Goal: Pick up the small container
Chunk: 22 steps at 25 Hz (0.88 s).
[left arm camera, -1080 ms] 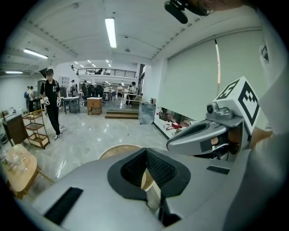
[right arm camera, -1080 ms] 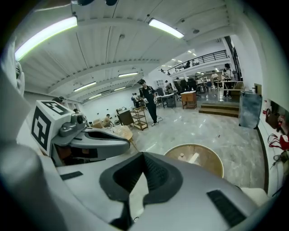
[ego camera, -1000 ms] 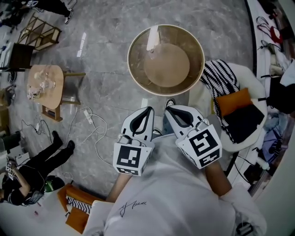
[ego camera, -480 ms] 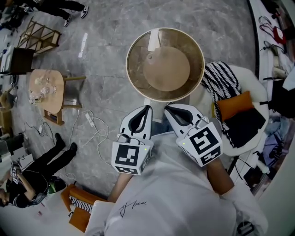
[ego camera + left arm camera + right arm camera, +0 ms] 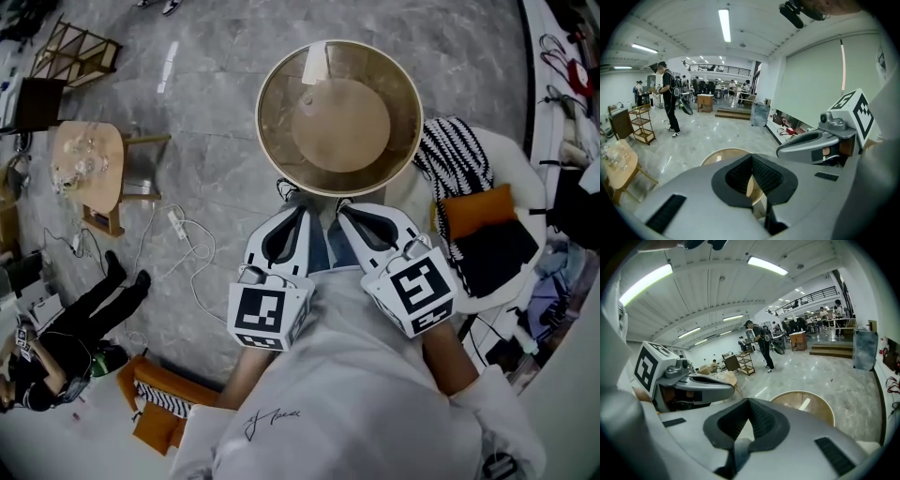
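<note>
1. I see my right gripper (image 5: 748, 403) with its jaws pressed together, nothing between them.
2. Beyond it stands a round table (image 5: 813, 399) (wood-rimmed).
3. The left gripper (image 5: 727, 389) sits alongside.
4. A person (image 5: 761, 347) stands far off.

The only writing I can spot from here is a small dark cursive scrawl (image 5: 270, 421) on the front of the person's white shirt (image 5: 375, 394), looping like a signature and too fine to make out a single letter. The left cube (image 5: 267, 317) on the left gripper (image 5: 301, 215) and the right cube (image 5: 419, 288) on the right gripper (image 5: 344, 209) each show bold black-and-white square marker patterns, blocky shapes rather than letters or numbers. Nothing else around the room is sharp enough to read.
</note>
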Tool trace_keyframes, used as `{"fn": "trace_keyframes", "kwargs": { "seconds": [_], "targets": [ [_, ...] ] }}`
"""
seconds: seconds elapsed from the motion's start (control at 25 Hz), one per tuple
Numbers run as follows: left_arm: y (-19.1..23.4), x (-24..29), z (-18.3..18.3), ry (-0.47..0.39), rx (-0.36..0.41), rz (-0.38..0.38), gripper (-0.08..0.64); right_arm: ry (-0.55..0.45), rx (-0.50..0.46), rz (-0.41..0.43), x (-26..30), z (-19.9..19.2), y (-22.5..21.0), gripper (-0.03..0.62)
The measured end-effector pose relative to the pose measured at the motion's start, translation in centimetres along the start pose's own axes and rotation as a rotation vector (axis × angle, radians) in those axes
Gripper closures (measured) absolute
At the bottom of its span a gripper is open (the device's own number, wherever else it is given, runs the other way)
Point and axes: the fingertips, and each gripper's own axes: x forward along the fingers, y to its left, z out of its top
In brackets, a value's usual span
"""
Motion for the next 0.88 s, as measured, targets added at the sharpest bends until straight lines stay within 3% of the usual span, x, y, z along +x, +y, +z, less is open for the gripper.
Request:
{"fn": "trace_keyframes", "kwargs": {
  "seconds": [0.56, 0.88],
  "targets": [
    [3.4, 2.2, -0.3, 0.048, 0.011, -0.019, 0.551, -0.009, 0.015, -0.004, 3.6, 0.7, -1.7, 0.580],
    [5.2, 3.7, -0.6, 0.080, 0.003, -0.082, 0.551, -0.042, 0.014, -0.019, 5.7, 1.3, -3.3, 0.580]
  ]
}}
